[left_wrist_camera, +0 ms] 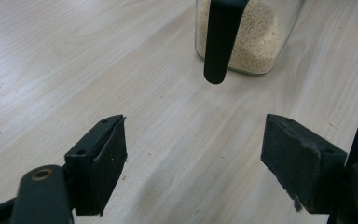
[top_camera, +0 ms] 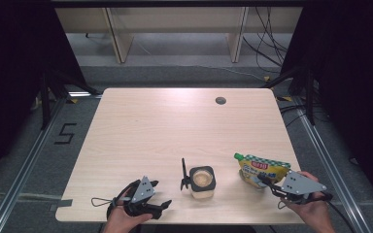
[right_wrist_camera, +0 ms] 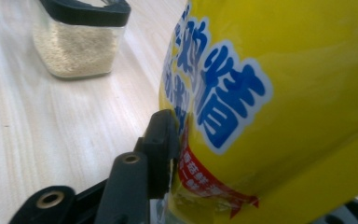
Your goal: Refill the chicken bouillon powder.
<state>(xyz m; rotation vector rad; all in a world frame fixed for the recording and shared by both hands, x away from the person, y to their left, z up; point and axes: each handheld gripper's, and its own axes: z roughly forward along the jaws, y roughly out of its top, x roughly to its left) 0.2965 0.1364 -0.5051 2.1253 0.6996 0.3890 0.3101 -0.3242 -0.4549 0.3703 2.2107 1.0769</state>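
Glossy yellow pouch [right_wrist_camera: 279, 116] gripped by right gripper [top_camera: 267, 183]; left gripper [left_wrist_camera: 193, 163] wide.

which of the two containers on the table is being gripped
The yellow soft pouch with blue lettering, pinched in the right gripper. The clear square jar of beige grains stands free ahead of the open left gripper.

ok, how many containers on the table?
2. A clear jar of pale grains near the front middle; a yellow pouch at front right, against the right gripper. None seems hidden.
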